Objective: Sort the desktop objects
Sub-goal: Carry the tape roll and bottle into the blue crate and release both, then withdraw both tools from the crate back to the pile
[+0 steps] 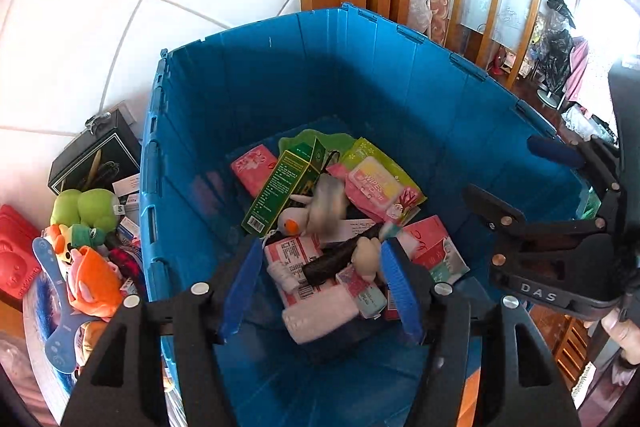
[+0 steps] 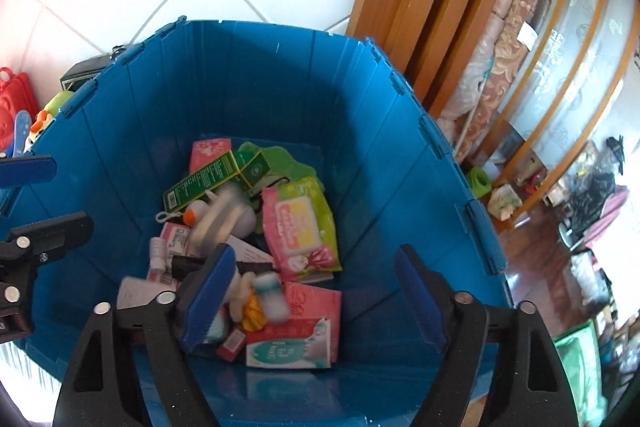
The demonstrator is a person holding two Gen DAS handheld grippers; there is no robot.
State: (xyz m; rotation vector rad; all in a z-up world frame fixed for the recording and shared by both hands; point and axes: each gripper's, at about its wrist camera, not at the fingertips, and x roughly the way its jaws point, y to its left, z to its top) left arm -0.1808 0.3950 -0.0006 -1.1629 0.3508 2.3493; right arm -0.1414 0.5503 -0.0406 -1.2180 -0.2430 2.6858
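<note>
Both tongs are hanging over a blue crate [image 1: 280, 75] and pointing down into it. The left tongs [image 1: 320, 287] are standing open, with nothing pressed between the blue pads [image 1: 240, 291]. The right tongs [image 2: 316, 299] are standing wide open and are likewise gripping nothing.

A blurred grey-white item [image 1: 330, 205] is showing in mid-air ahead of the left tongs, above the pile; its identity cannot be determined. A second blurred item [image 2: 274, 301], pale with a teal tint, is showing between the jaws of the right tongs, touching neither pad.

Sorted objects are lying on the crate floor below and ahead of both tongs: a green carton [image 1: 280, 183], a wipes pack [image 1: 376, 183], a white duck toy [image 1: 290, 223], a pink tissue pack [image 2: 296, 327] and a white roll [image 1: 320, 315].

Unsorted toys are lying outside the crate, to the left of the left tongs, including a green plush [image 1: 86, 207] and an orange plush [image 1: 94, 283].
</note>
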